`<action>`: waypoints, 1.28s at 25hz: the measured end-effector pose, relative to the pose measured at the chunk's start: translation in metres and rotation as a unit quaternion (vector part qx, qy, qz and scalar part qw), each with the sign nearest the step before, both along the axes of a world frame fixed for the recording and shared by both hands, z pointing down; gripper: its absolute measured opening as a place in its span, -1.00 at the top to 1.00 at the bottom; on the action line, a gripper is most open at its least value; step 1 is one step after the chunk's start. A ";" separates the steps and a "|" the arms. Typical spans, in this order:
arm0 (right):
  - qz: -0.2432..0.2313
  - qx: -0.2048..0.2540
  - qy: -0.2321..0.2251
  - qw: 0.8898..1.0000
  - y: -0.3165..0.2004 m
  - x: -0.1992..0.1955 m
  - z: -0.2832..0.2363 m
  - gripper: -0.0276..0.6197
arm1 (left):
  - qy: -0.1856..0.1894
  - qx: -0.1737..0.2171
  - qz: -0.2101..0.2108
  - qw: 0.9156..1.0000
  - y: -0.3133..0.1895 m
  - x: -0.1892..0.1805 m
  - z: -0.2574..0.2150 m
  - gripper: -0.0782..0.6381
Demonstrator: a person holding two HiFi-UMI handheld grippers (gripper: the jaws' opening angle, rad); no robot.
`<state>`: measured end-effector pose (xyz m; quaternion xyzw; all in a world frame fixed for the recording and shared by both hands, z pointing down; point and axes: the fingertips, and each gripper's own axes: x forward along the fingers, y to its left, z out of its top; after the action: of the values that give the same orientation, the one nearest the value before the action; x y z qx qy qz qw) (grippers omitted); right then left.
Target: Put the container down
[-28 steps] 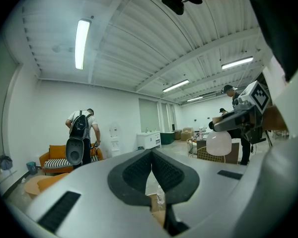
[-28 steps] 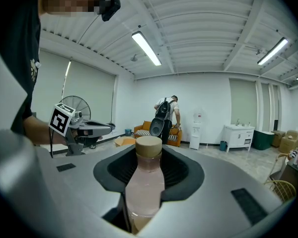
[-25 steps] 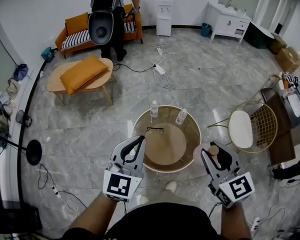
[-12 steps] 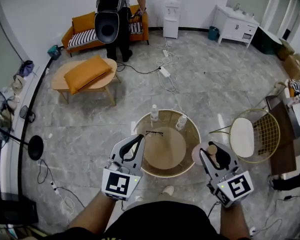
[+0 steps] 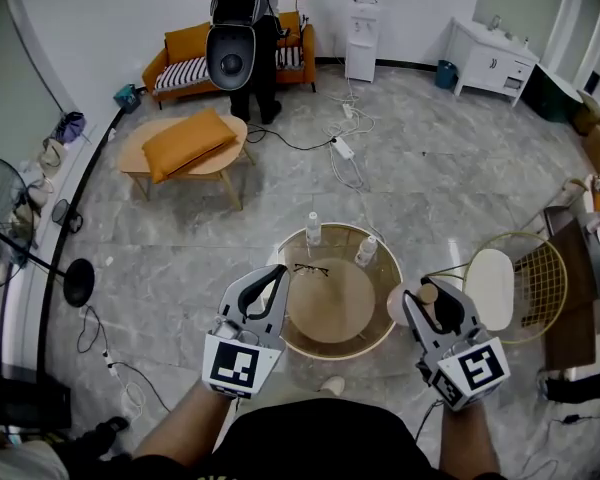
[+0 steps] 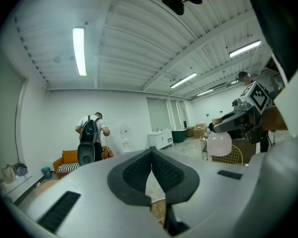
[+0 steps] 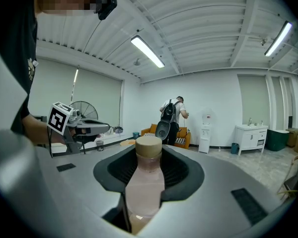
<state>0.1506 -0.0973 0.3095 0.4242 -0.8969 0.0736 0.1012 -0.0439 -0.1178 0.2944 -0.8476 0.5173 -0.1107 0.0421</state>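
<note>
My right gripper (image 5: pixel 429 300) is shut on the container (image 5: pixel 404 306), a pale pink bottle with a tan cap, held in the air just right of the round glass-rimmed table (image 5: pixel 382 262). In the right gripper view the container (image 7: pixel 144 182) stands upright between the dark pads, with its cap above them. The left gripper (image 5: pixel 276 275) hovers over the table's left edge, its jaws shut with nothing between them. Seen from the left gripper view, the left gripper (image 6: pixel 152 155) has its pads touching, and the container (image 6: pixel 219 144) hangs at the far right.
Two clear water bottles (image 5: pixel 313 230) (image 5: pixel 366 250) and a pair of glasses (image 5: pixel 310 267) are on the table's far side. A gold wire chair (image 5: pixel 500 288) stands to the right. Cables (image 5: pixel 345 148), a low table with an orange cushion (image 5: pixel 185 143) and a person with a backpack (image 5: pixel 242 28) are farther off.
The head view has drifted, so the room sits a little lower and to the right. Both grippers keep the same pose and the same grip.
</note>
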 end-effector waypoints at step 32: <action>0.059 -0.020 0.008 0.998 -0.083 -0.014 0.043 0.45 | 0.011 0.009 0.043 0.999 -0.103 -0.012 0.023 0.74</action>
<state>0.1370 -0.1799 0.3528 0.4750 -0.8677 0.0945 0.1121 -0.0564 -0.2204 0.3174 -0.8697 0.4821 -0.0946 0.0485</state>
